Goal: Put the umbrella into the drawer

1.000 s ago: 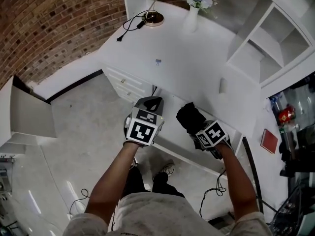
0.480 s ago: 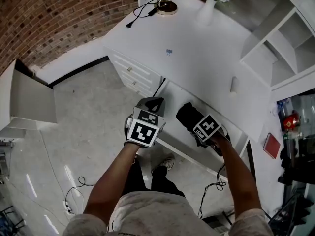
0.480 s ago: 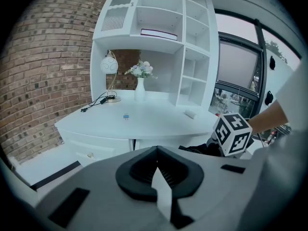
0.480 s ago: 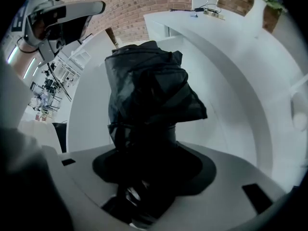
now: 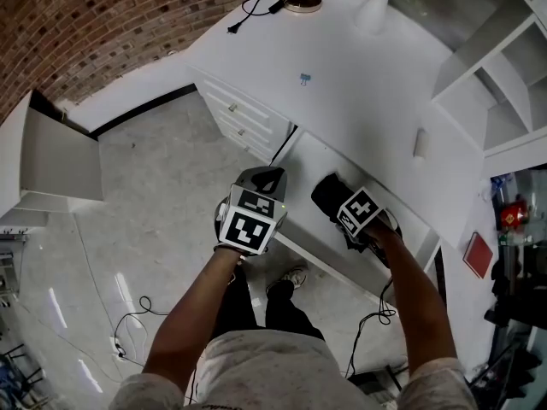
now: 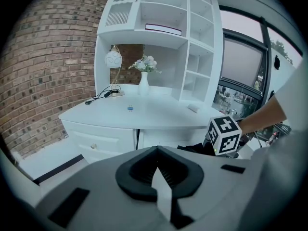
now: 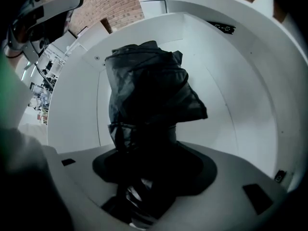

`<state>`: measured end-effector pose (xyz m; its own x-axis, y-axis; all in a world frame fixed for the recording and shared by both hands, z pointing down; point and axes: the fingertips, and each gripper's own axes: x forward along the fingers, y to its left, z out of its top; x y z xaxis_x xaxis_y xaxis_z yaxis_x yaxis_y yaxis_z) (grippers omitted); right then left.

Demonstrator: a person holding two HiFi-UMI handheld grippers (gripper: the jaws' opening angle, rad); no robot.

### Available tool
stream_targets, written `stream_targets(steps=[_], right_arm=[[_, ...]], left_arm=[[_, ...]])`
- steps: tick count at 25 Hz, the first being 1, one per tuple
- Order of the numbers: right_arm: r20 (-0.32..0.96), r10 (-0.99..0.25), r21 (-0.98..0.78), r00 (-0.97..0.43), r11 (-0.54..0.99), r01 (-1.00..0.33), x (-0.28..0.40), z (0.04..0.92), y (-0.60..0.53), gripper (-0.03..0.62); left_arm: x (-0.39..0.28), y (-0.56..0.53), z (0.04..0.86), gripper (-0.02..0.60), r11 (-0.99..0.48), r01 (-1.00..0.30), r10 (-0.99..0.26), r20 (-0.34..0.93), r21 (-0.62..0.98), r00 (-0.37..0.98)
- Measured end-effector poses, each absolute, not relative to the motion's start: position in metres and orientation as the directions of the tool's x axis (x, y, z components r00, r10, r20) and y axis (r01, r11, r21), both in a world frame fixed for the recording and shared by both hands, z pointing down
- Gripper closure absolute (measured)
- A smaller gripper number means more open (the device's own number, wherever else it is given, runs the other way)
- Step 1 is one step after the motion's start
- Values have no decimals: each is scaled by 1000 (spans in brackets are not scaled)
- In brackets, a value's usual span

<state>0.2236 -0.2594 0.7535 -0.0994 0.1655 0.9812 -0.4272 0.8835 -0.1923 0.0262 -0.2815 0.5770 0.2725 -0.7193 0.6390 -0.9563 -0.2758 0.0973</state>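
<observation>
Black umbrella (image 7: 149, 90) | clenched between right gripper (image 7: 144, 148) fingers, over drawer (image 7: 226, 95) | left gripper (image 6: 156, 150) fingers closed, empty

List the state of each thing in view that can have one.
umbrella, folded, held over the drawer
drawer, pulled open
right gripper, closed on the umbrella
left gripper, jaws together, empty
side drawers, closed

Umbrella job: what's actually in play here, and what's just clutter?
In play: umbrella, held in the right gripper; open drawer below it.
Clutter: lamp, flower vase, power cable, small blue clip.
</observation>
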Motion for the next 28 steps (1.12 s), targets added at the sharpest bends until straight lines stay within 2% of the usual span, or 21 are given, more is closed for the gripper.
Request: stream_targets(steps=[8, 28], right_arm=[[974, 194, -227, -119, 862, -454, 223, 761, -260, 332], [973, 151, -217, -177, 866, -451, 221, 761, -257, 327]], left_arm=[[25, -280, 579, 584, -289, -955, -712, 652, 65, 260], [40, -265, 592, 584, -303, -950, -674, 689, 72, 266]])
